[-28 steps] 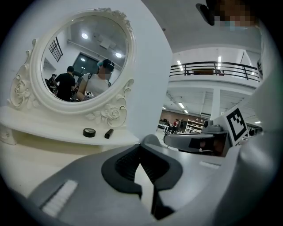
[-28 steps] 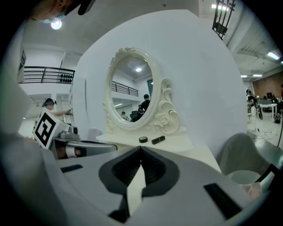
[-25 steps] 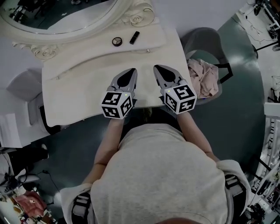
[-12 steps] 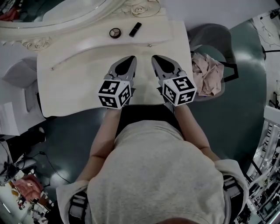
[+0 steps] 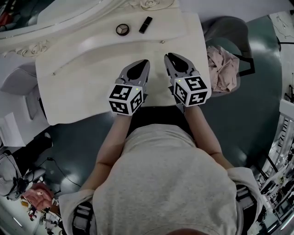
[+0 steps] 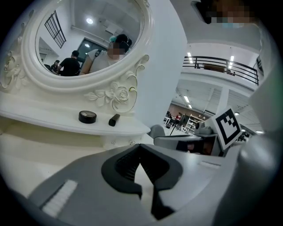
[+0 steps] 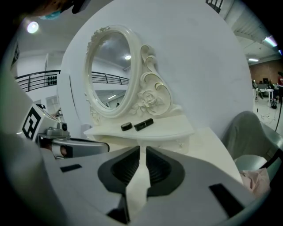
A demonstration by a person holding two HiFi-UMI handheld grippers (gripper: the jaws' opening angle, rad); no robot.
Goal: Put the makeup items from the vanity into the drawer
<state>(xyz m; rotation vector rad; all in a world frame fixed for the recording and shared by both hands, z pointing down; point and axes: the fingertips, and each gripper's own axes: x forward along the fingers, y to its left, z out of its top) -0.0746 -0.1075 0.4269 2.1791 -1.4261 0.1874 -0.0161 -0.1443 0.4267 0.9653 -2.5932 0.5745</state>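
Observation:
A round black compact [image 5: 122, 29] and a black lipstick tube [image 5: 145, 24] lie on the vanity's raised shelf, below the oval mirror [image 5: 69, 13]. The same compact [image 6: 87, 116] and lipstick [image 6: 114, 119] sit well ahead of my left gripper. Under the shelf runs the shut drawer front [image 5: 110, 53] with its small knob [image 5: 162, 41]. My left gripper [image 5: 145, 62] [image 6: 140, 148] hovers shut and empty over the tabletop's front part. Beside it my right gripper [image 5: 169, 56] [image 7: 142, 149] is just opening, with only a thin slit and nothing in it. It faces the compact [image 7: 126, 126] and lipstick [image 7: 143, 124].
A grey chair [image 5: 229, 36] holding a crumpled pink cloth [image 5: 223, 69] stands right of the vanity. The white tabletop [image 5: 73, 96] stretches left of my grippers. Cables and clutter lie on the floor at lower left.
The head view has shifted slightly. Both grippers stay side by side over the front of the tabletop, still far from the compact and lipstick.

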